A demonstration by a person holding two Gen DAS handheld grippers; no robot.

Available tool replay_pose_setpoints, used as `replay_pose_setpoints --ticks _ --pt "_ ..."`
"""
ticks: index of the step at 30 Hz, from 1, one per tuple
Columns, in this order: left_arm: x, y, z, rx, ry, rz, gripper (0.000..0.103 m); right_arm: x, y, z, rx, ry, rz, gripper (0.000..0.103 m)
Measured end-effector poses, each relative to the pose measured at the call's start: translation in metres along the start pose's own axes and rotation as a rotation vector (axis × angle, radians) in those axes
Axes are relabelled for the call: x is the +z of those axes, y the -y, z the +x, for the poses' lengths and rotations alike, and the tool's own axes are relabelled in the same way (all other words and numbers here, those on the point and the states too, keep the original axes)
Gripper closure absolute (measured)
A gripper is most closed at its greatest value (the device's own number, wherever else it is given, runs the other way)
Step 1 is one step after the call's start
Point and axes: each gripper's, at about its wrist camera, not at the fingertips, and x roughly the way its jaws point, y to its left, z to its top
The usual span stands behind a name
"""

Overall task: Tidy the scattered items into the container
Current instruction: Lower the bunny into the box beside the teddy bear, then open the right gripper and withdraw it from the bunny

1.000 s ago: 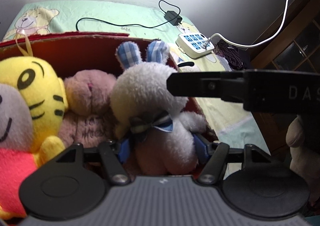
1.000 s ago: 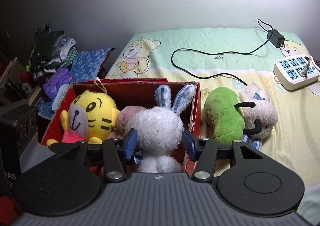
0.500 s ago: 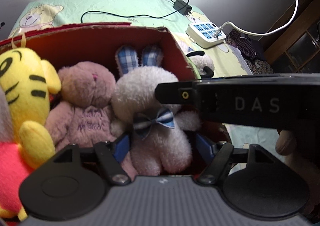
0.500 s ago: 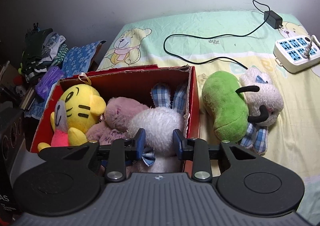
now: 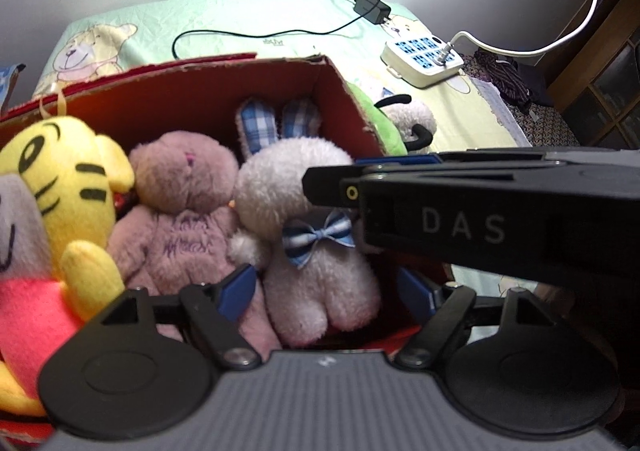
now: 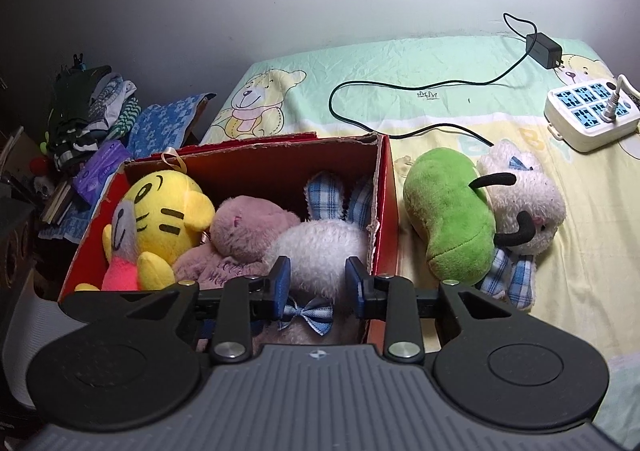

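A red cardboard box point(image 6: 386, 187) on the bed holds a yellow tiger plush point(image 6: 168, 211), a pink bear plush point(image 6: 244, 227) and a white rabbit plush point(image 6: 320, 243) with checked ears and a blue bow. My right gripper point(image 6: 318, 285) stands over the rabbit, its blue pads close on either side of its head. My left gripper point(image 5: 328, 291) is open around the rabbit's lower body point(image 5: 316, 291), jaws wide apart. The right gripper's black body point(image 5: 480, 219) crosses the left wrist view. A green plush point(image 6: 452, 211) and a white plush with black horns point(image 6: 524, 203) lie on the sheet right of the box.
A white power strip point(image 6: 592, 115) and a black charger with cord point(image 6: 542, 49) lie at the bed's far right. Piled clothes and books point(image 6: 88, 123) sit left of the bed. A dark wooden cabinet point(image 5: 600, 91) stands to the right.
The rabbit has gone down from above the rim into the box beside the pink bear. My right gripper's jaws have narrowed around its head. Both grippers drew back a little.
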Motion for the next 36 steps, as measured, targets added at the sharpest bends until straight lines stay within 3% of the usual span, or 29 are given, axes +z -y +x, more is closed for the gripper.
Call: replay_pose_setpoints --ticks 3,11,26,36 --pt "-0.002 0.001 -0.005 0.050 0.022 0.010 0.015 -0.002 -0.001 -0.001 0.001 0.014 -0.002 0.071" --pt "-0.006 -0.003 -0.010 0.099 0.024 -0.025 0.015 -0.009 0.001 -0.004 0.017 0.046 -0.009 0.071" --pt "-0.013 0.002 -0.019 0.262 0.030 -0.062 0.015 -0.015 -0.007 -0.009 0.009 0.044 -0.084 0.071" --pt "-0.008 0.024 -0.025 0.382 0.042 -0.025 0.015 -0.020 0.005 -0.027 0.083 0.059 -0.057 0.071"
